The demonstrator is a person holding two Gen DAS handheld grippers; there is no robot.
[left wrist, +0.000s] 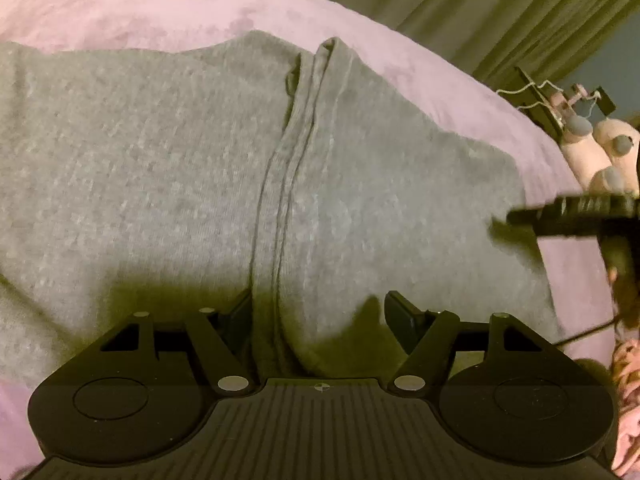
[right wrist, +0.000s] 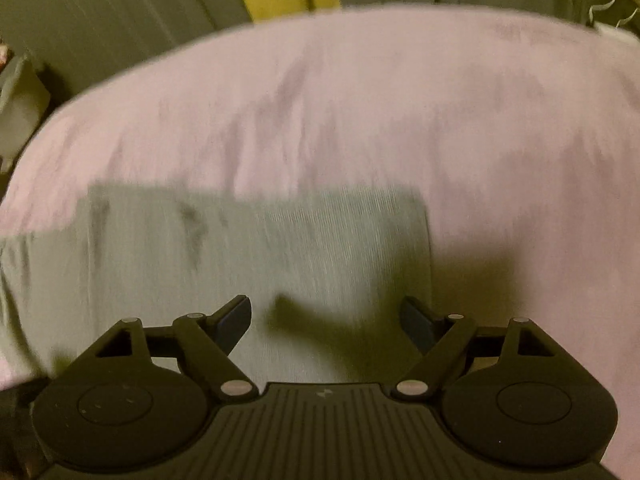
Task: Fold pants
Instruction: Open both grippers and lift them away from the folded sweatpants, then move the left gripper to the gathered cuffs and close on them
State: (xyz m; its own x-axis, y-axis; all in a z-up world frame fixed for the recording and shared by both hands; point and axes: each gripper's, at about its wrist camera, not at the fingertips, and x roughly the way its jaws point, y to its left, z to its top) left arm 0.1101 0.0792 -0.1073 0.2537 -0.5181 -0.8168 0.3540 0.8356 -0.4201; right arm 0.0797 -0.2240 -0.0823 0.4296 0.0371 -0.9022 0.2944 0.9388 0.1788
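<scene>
Grey pants (left wrist: 168, 168) lie flat on my pink blanket (left wrist: 120, 4), legs stacked w/ edges bunched mid-cloth. Left tongs (left wrist: 318, 320) wide, empty, straddling that ridge; right tongs (right wrist: 326, 320) wide, empty over the end. Risk: pinching one layer only, fold skews.

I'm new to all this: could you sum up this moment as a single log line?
pants: grey, flat on pink cover | left hand-held gripper: open, empty | right hand-held gripper: open, empty
</scene>
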